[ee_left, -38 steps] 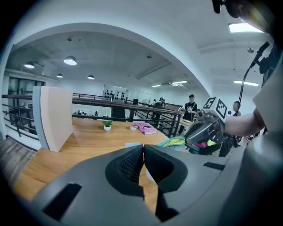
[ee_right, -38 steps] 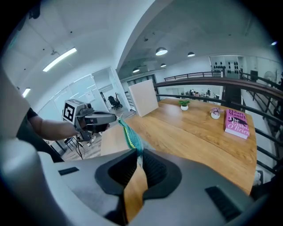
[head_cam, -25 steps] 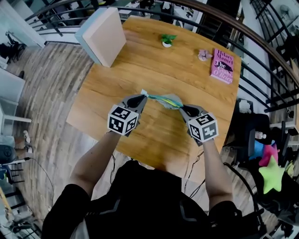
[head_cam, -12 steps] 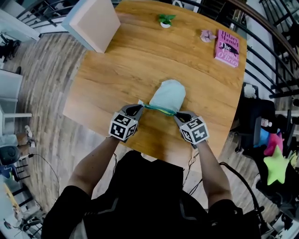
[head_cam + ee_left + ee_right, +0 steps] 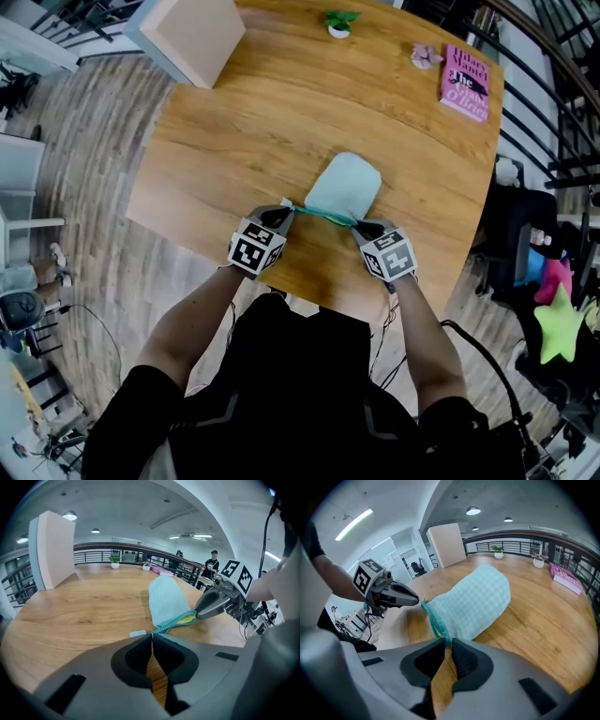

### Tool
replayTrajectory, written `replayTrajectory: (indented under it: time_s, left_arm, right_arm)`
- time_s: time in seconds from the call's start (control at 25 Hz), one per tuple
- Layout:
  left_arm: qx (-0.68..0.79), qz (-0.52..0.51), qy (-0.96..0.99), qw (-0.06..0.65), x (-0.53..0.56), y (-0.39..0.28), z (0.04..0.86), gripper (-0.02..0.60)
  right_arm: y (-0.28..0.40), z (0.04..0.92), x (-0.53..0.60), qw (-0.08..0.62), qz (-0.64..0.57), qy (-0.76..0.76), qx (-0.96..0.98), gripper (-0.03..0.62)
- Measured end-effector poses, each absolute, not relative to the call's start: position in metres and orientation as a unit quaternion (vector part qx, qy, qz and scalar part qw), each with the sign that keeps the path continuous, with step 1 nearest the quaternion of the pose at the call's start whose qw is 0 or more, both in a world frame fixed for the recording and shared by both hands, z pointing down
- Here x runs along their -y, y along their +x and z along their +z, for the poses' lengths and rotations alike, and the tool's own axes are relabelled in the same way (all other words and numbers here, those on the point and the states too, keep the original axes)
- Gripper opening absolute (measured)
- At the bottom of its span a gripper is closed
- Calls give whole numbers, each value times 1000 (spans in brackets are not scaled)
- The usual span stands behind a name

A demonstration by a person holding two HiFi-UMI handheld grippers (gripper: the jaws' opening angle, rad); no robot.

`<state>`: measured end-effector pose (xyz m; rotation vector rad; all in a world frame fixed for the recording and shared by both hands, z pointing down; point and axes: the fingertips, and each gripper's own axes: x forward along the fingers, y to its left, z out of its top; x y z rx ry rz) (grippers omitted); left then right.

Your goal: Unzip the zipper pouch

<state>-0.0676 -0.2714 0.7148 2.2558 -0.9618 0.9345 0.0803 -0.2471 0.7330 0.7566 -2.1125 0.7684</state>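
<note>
From our head we look steeply down on most of the worktop [image 5: 234,131]. The left tool's [image 5: 151,634] camera sits low by the near edge, facing right and toward the far edge. The right tool's [image 5: 447,642] camera mirrors it, facing left. All three views share the pouch [image 5: 343,184].

Bright, even light comes from ceiling lamps [image 5: 70,515] high above and beyond the fingers [image 5: 136,657]. A soft sheen lies on the table [image 5: 70,609] past their tips. Fisheye distortion bends every edge, and dark vignetting rings both gripper views.
</note>
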Motion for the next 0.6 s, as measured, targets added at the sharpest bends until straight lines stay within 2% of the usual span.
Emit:
replayTrajectory:
  time_s: [0.32,0.36,0.48,0.6]
  left_arm:
    - [355,336,834,256,262,-65,713,35]
    - [353,336,837,250,260,-64,710,44]
    - [350,326,846,237,261,-63,696,132]
    - [354,302,856,225,265,-66,671,152]
  right_arm:
    - [78,739,238,389,287,310,819,85]
    - [78,737,236,393,283,310,818,100]
    - [80,724,237,390,272,321,819,159]
    - [80,695,238,372,265,334,825,163]
